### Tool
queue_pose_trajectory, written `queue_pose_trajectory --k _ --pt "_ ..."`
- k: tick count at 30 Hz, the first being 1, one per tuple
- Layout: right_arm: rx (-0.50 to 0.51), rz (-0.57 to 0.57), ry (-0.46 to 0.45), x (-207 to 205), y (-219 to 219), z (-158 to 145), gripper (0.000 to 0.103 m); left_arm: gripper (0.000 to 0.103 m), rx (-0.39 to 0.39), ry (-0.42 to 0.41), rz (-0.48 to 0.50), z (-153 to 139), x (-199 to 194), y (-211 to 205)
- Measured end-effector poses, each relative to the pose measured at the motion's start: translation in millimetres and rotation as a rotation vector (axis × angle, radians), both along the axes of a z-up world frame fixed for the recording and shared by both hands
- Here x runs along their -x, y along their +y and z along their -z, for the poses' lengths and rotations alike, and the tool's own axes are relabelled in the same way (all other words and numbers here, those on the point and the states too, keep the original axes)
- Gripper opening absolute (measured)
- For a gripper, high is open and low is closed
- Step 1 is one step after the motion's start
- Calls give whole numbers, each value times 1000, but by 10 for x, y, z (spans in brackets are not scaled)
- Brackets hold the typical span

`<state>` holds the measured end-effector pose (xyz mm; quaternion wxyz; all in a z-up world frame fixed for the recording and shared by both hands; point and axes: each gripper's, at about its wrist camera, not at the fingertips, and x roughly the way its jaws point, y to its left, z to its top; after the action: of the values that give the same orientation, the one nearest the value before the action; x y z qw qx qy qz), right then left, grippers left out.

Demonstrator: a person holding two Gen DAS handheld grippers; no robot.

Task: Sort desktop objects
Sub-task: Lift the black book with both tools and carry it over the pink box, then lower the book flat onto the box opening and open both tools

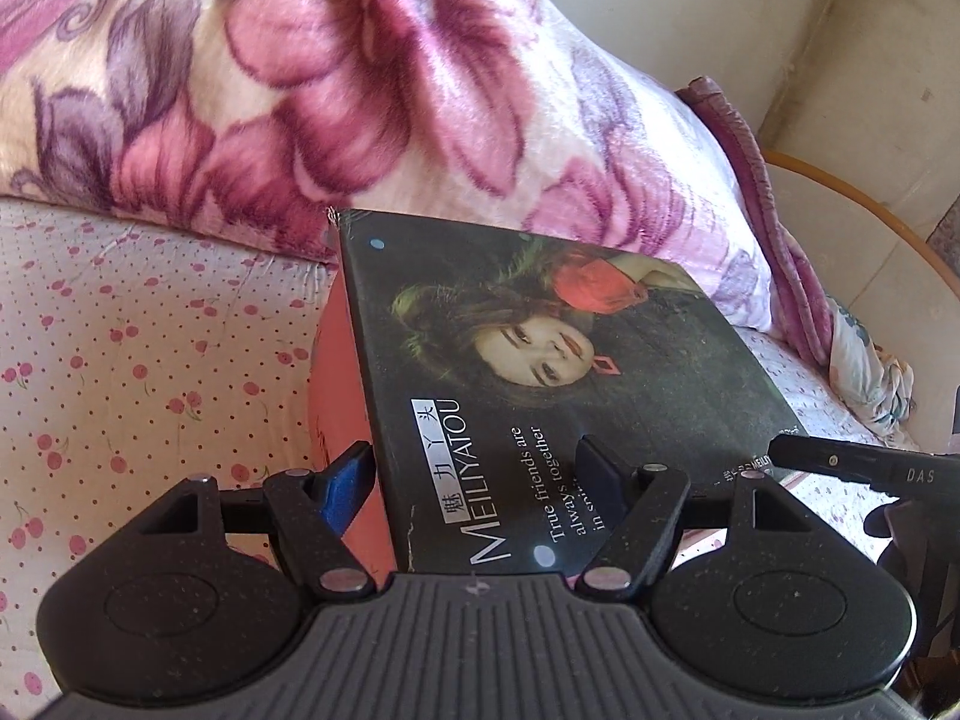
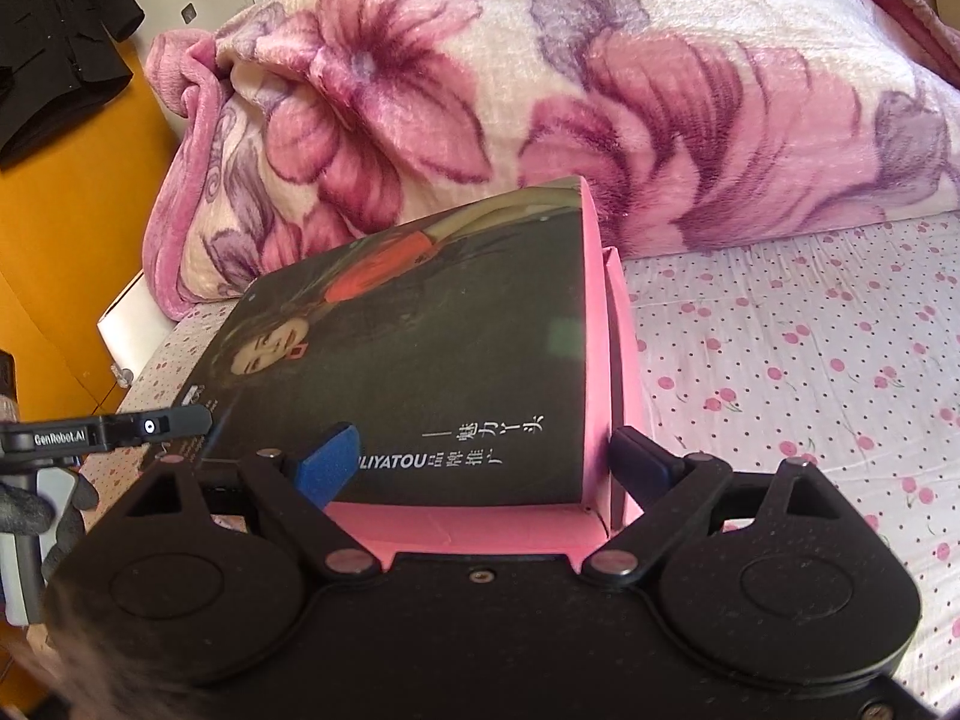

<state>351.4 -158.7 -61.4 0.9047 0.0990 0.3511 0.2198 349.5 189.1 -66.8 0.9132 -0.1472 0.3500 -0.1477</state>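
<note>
A pink cardboard box with a dark printed lid showing a woman's face and "MEILIYATOU" [image 1: 570, 372] rests on the bed sheet; it also shows in the right wrist view [image 2: 420, 348]. My left gripper [image 1: 474, 474] straddles one corner: one blue pad is on the pink side, the other on the lid top. My right gripper [image 2: 480, 462] straddles the opposite corner the same way, its jaws wide apart. Neither visibly squeezes the box. Each gripper's finger shows at the edge of the other's view.
A folded pink and purple flowered blanket [image 2: 570, 90] lies right behind the box. The cherry-dotted sheet [image 2: 810, 372] spreads around it. An orange floor [image 2: 72, 180] and dark clothing [image 2: 54, 42] lie beyond the bed's left edge.
</note>
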Motion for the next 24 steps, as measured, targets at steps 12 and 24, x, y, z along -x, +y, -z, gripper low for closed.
queue_pose_trajectory --k 12,24 --pt "-12 21 1 -50 -26 30 92 74 73 29 -64 212 -171 62" --pt "-41 58 -4 6 -98 44 92 80 20 41 -78 119 -259 -112"
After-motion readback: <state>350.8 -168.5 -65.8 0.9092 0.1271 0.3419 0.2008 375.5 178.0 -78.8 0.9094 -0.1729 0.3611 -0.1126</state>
